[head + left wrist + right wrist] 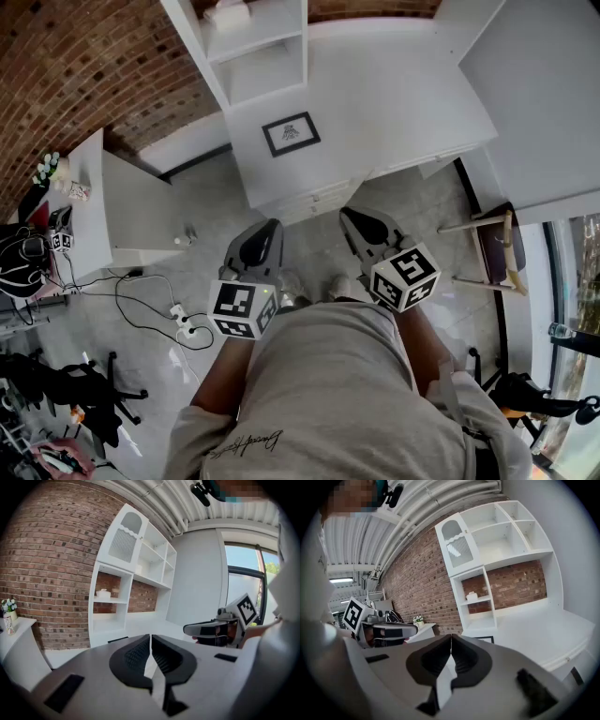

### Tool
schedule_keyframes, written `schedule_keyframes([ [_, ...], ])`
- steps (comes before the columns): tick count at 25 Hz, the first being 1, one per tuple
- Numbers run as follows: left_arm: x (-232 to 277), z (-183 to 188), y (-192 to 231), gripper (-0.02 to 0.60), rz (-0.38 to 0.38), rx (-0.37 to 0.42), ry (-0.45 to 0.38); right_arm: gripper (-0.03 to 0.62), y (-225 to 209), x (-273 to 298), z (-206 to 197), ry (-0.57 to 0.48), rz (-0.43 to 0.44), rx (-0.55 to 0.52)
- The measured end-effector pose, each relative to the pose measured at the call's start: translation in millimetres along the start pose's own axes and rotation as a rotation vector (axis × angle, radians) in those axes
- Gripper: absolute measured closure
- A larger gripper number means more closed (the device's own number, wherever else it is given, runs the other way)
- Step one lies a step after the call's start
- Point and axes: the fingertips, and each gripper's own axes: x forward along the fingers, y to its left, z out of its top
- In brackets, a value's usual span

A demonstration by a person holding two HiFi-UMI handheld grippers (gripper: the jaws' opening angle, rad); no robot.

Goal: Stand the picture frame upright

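far off at the left a small white side table stands by the brick wall, with a little pot of flowers on its far corner. on the pale floor beside it a black cable loops to a white power strip.

nearer the middle, the left gripper is held out low in front of the person's grey shirt. it is tipped slightly downward, with its marker cube toward the person. its two dark jaws are pressed together tip to tip, with nothing between them.

beyond it stands the white desk, and at the desk's left end a white shelf unit rises against the brick. the picture frame, black-edged with a pale mount, lies flat and face up on the desk top just in front of the shelf unit. it is well apart from both grippers.

the right gripper is held alongside the left one, near it but not touching, and tipped down the same way. its jaws are likewise closed on each other and hold nothing.

to the right, near the desk's corner, a wooden-legged stool with a dark seat stands on the floor, and past it is a window.
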Motion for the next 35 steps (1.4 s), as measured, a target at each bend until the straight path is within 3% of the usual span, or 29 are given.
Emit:
schedule_keyframes([
  [23,-7,5,29,0.56,-0.02,-0.005,-0.008,0.565,19,34,7,-0.001,0.005,0.02],
  [35,-12,0,45,0.558,-0.074,-0.012,-0.006,0.565,35,45,-1,0.016,-0.03,0.022],
])
